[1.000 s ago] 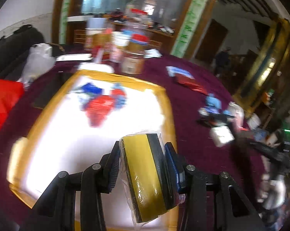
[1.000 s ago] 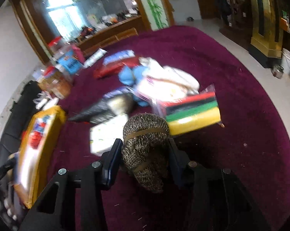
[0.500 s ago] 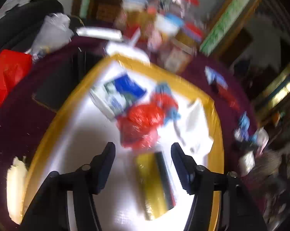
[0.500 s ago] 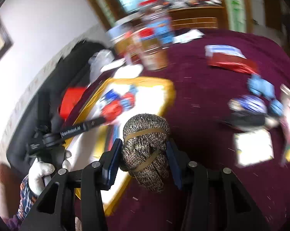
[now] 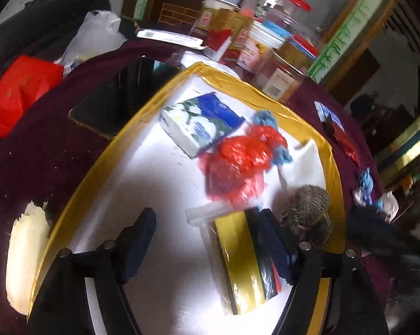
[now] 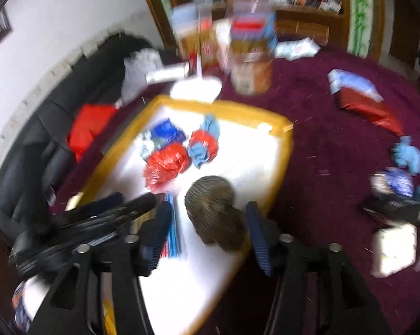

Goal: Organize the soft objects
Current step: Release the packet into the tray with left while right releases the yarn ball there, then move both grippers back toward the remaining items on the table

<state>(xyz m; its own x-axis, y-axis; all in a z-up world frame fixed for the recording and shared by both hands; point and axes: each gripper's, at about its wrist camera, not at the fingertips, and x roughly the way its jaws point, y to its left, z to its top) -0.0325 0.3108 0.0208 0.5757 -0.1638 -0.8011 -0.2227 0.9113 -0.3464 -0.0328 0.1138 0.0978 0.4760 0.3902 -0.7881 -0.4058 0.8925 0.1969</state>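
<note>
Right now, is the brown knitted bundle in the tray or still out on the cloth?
In. The knitted bundle lies on the white floor of the yellow-rimmed tray, between the opening jaws of the right gripper, whose pads stand clear of it.

Fuzzy maroon cloth over the bench (image 5: 42,150), glossy yellow tape round the smooth white tray (image 5: 232,79), crinkly shiny red plastic bag (image 5: 237,167), coarse brown knitted bundle (image 6: 212,212), clear film on the yellow sponge pack (image 5: 243,262), matt black plastic left gripper (image 5: 210,247).
</note>
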